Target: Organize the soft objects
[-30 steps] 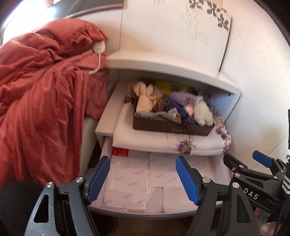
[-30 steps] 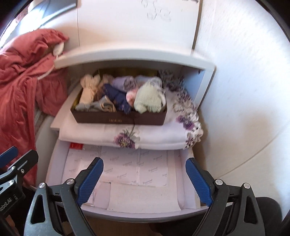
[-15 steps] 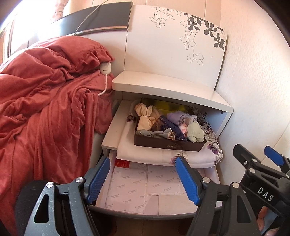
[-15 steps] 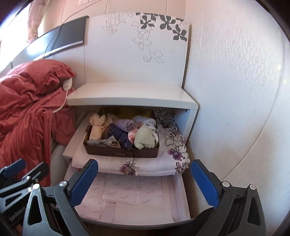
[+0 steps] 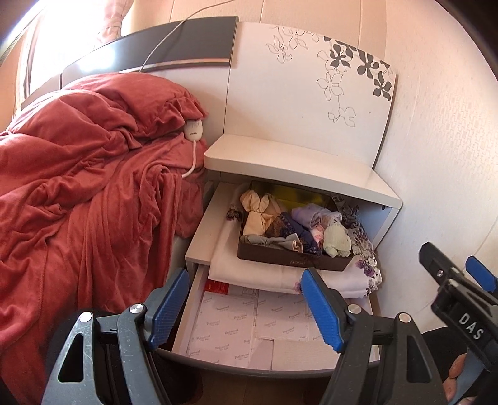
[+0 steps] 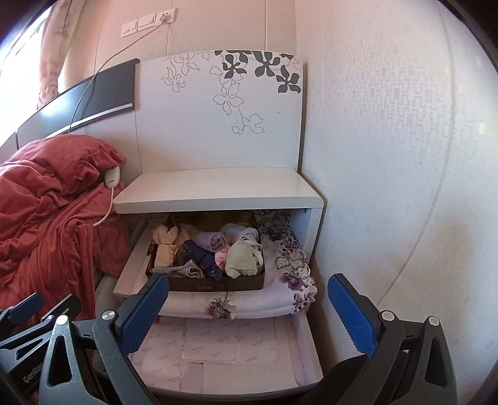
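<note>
1. Standing beside the bed, both grippers hang in the air in front of the white nightstand [image 6: 218,190], each pointed down toward its two pulled-out drawers.
2. The left gripper [image 5: 246,308] has its blue-padded jaws spread well apart with nothing between them.
3. The right gripper [image 6: 249,314] has just been opening and now gapes as wide as it goes, also holding nothing; it also shows at the right edge of the left wrist view.
4. A dark brown box [image 6: 214,284] sits in the upper drawer, on top of a folded white cloth with purple flowers [image 6: 280,299].
5. The box is packed with rolled soft garments [image 6: 208,252]: a cream piece at the left, navy and lilac ones in the middle, a pale green ribbed roll [image 6: 241,261] at the right front.
6. The lower drawer [image 5: 267,364] juts further out and is lined with flat white packets printed in pink [image 6: 224,342].
7. A rumpled red blanket [image 5: 77,193] covers the bed at the left, with a white corded controller [image 5: 193,130] lying against the pillow, its cord running up to a wall socket [image 6: 162,19].
8. Part of a hand [image 5: 457,378] shows under the right gripper's handle.
</note>
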The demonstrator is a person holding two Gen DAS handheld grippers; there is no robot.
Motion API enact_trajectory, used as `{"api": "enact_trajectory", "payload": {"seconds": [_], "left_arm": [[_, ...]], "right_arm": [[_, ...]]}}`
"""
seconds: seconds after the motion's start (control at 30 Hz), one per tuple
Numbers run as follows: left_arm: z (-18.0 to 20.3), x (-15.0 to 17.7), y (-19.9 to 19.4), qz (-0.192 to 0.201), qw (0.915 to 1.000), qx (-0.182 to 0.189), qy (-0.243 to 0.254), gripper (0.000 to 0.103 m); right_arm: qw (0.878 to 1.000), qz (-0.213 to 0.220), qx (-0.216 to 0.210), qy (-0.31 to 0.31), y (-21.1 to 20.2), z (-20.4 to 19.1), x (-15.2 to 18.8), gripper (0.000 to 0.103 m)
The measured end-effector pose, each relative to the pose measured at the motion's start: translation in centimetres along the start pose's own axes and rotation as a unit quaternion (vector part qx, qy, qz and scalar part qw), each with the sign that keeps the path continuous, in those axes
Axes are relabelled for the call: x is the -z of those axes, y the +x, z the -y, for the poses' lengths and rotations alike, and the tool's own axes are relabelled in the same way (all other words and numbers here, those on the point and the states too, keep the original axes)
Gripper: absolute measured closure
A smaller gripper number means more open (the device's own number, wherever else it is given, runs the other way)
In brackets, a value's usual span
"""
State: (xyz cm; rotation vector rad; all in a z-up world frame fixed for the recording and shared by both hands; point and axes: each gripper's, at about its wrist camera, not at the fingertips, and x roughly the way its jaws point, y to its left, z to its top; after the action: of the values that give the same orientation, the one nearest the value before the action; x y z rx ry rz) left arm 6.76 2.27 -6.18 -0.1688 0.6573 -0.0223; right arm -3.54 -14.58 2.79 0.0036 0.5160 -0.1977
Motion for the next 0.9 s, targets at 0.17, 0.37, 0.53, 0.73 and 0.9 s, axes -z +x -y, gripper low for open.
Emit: {"api": "enact_trajectory", "payload": {"seconds": [0.17,0.37,0.53,0.73,0.9], "left_arm": [[0.3,0.1,-0.3,0.007,0.9999,-0.005,0.007,0.027],[0.4,0.1,-0.4,0.006,0.9999,-0.006,0.008,0.027],[0.2,-0.1,-0.9,0.015,0.9998,-0.010,0.008,0.027],[0.4,-0.1,-1.1,0.020,0.9995,-0.016,0.017,0.027],[0.7,-0.1,-1.1,0.019,0.9993,-0.018,0.028,0.027]], "right_arm": [[1.000,0.002,0.000,-0.004,-0.1,-0.3,0.1,0.000],[1.000,-0.002,-0.003,-0.002,0.1,-0.3,0.4,0.000],[1.000,-0.008,-0.003,-0.002,0.4,-0.2,0.7,0.000],[1.000,-0.016,-0.006,-0.007,0.7,-0.4,1.0,0.000],[1.000,-0.018,-0.006,-0.004,0.9,-0.3,1.1,0.000]]}}
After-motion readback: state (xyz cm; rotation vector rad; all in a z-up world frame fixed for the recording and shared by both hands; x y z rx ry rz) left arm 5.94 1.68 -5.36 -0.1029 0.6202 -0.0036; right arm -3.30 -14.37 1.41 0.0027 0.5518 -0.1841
